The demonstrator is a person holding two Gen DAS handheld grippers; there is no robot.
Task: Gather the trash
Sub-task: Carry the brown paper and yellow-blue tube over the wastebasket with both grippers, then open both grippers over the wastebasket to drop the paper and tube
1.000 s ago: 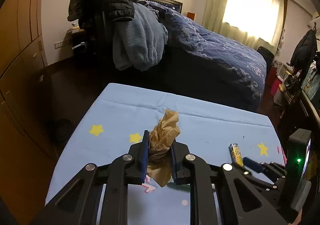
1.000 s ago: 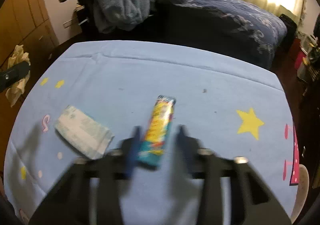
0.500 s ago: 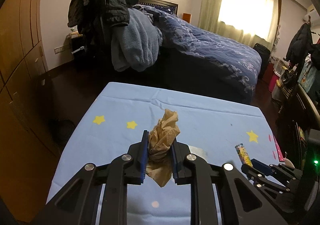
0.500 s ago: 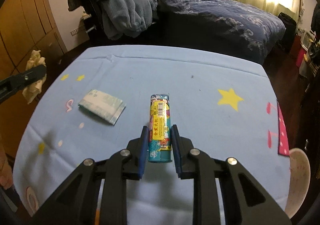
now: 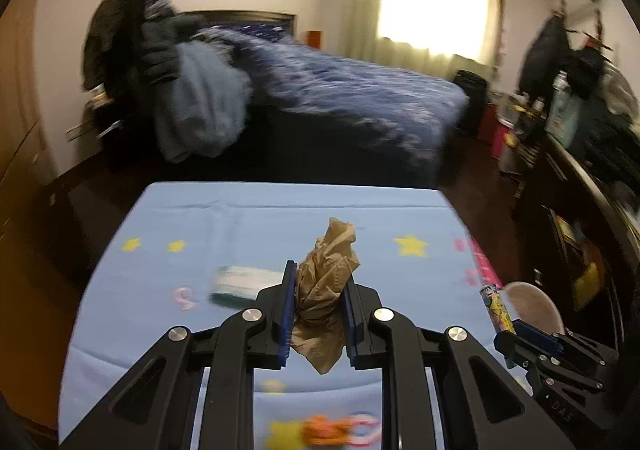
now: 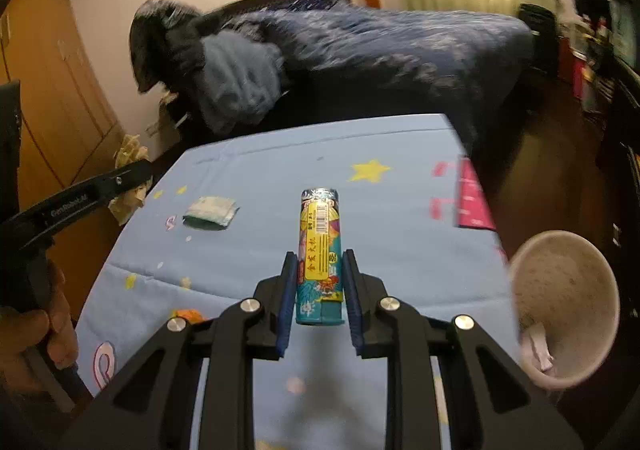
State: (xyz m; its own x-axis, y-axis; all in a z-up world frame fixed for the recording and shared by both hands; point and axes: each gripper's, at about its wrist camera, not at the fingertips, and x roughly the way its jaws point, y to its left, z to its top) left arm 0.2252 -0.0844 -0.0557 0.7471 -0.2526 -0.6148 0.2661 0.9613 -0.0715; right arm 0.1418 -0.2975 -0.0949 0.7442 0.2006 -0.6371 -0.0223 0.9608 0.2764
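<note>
Trash sits in both tools above the blue star-print tablecloth (image 6: 248, 250): a white bin (image 6: 568, 310) stands off its right edge. The right gripper (image 6: 318, 290) clamps a colourful printed wrapper tube (image 6: 320, 250); the left gripper (image 5: 318, 310) pinches crumpled brown paper (image 5: 326, 282). A small pale packet (image 6: 210, 210) lies flat on the cloth.

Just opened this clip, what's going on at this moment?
A person is clearing trash off a table with a blue star-print cloth, one hand-held gripper per hand. The left hand-held gripper is shut on a crumpled brown paper wad. The right hand-held gripper is shut on a colourful snack wrapper tube, near a white bin at the table's right edge. A small folded packet lies on the cloth, not yet collected.
</note>
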